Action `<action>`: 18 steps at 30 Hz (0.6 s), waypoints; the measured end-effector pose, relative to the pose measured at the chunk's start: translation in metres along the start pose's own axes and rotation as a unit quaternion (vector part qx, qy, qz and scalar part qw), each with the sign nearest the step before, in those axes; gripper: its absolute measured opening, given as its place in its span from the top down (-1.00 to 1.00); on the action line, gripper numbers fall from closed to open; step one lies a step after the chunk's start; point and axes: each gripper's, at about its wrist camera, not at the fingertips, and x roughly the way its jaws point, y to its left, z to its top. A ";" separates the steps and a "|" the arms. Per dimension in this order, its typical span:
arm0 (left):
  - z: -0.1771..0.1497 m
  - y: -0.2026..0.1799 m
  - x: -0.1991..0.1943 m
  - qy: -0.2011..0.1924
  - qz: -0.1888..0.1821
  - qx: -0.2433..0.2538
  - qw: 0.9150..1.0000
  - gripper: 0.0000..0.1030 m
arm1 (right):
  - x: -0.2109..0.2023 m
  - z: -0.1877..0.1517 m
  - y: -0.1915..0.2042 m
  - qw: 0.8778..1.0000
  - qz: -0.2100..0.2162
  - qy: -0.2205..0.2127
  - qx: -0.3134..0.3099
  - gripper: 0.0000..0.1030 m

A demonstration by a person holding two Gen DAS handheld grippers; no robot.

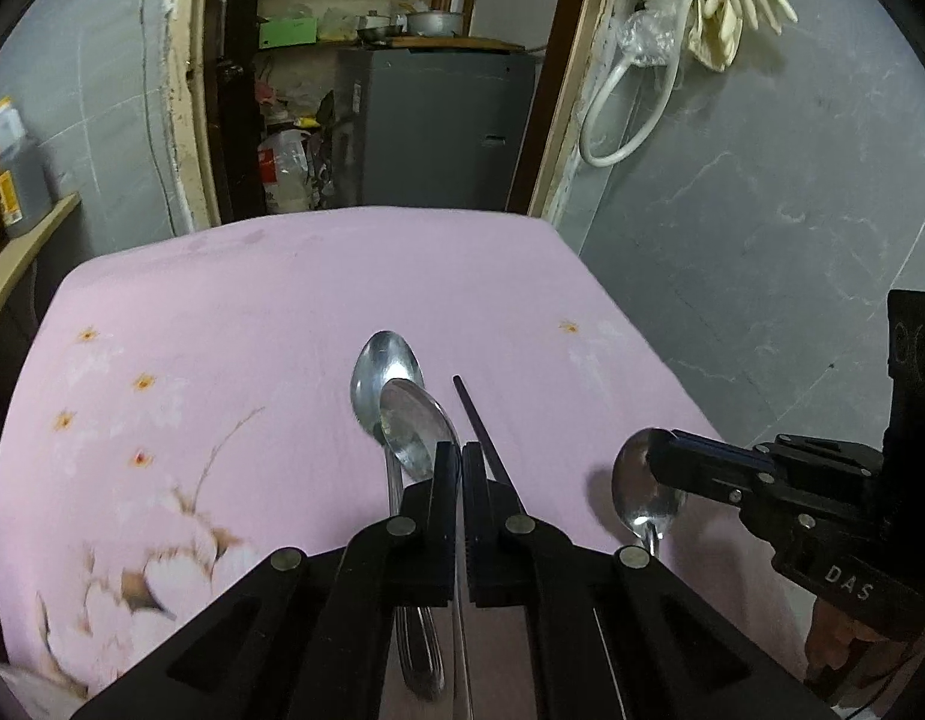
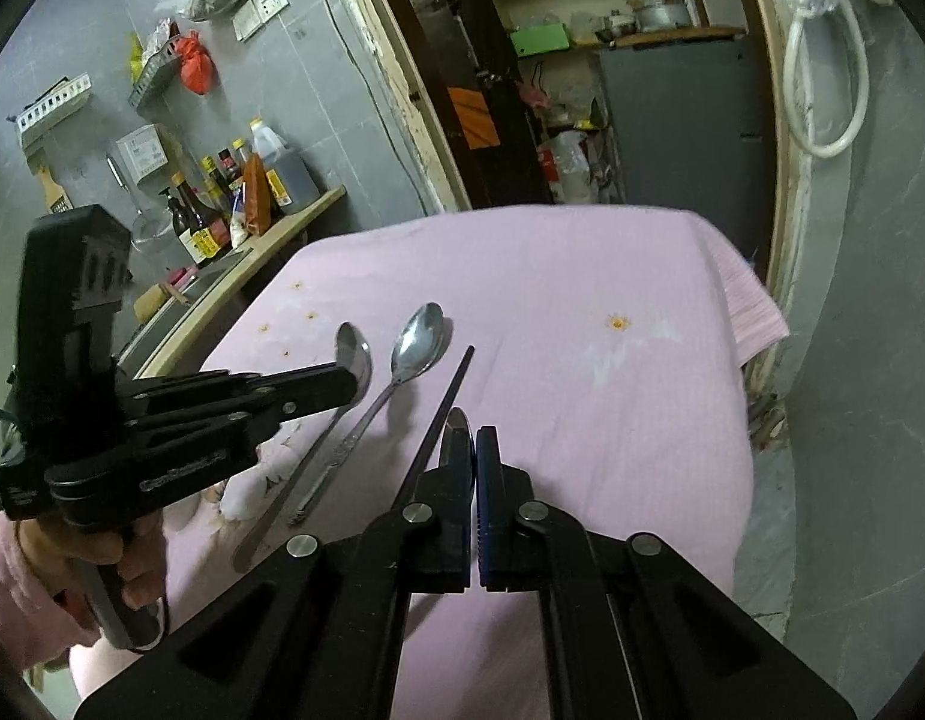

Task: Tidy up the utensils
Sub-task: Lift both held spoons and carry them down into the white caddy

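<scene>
Spoon (image 1: 414, 426) handle hides in left gripper (image 1: 461, 450) jaws; right gripper (image 2: 475, 438) clamps another spoon (image 1: 642, 480).

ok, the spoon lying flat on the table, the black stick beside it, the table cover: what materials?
The spoon: metal, probably stainless steel, polished; its bowl mirrors the light. The stick: dark, matte, thin straight shaft like a chopstick; wood or plastic, cannot tell. The table cover: pink cloth, matte, printed flowers, drooping over the far corner.
</scene>
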 end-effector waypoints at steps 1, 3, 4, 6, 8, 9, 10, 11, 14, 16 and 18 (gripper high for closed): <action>-0.002 -0.001 -0.007 -0.007 -0.003 -0.001 1.000 0.95 | -0.009 0.000 0.004 1.000 -0.005 -0.013 0.000 0.96; -0.004 -0.003 -0.019 -0.017 -0.007 0.001 1.000 0.95 | -0.024 0.002 0.008 0.999 -0.015 -0.032 -0.003 0.96; -0.005 -0.005 -0.026 -0.024 -0.010 0.001 1.000 0.95 | -0.031 0.002 0.011 0.999 -0.021 -0.043 -0.004 0.96; -0.008 -0.009 -0.043 -0.043 -0.016 0.003 0.999 0.95 | -0.051 0.004 0.021 0.997 -0.032 -0.074 -0.004 0.96; -0.010 -0.012 -0.059 -0.063 -0.018 0.004 0.998 0.95 | -0.068 0.008 0.030 0.994 -0.044 -0.097 -0.005 0.96; -0.010 -0.013 -0.068 -0.074 -0.020 0.004 0.997 0.95 | -0.078 0.010 0.037 0.992 -0.052 -0.112 -0.008 0.96; -0.011 -0.016 -0.080 -0.087 -0.021 0.006 0.996 0.95 | -0.084 0.012 0.042 0.991 -0.058 -0.120 -0.009 0.96; -0.012 -0.017 -0.089 -0.098 -0.021 0.010 0.995 0.95 | -0.095 0.016 0.049 0.988 -0.068 -0.136 -0.012 0.96; -0.012 -0.020 -0.117 -0.130 -0.025 0.019 0.991 0.95 | -0.122 0.027 0.067 0.983 -0.086 -0.163 -0.016 0.96; -0.010 -0.021 -0.133 -0.139 -0.032 0.027 0.989 0.95 | -0.139 0.034 0.084 0.979 -0.098 -0.176 -0.024 0.96; -0.008 -0.023 -0.154 -0.154 -0.038 0.037 0.987 0.95 | -0.153 0.039 0.099 0.976 -0.108 -0.185 -0.031 0.96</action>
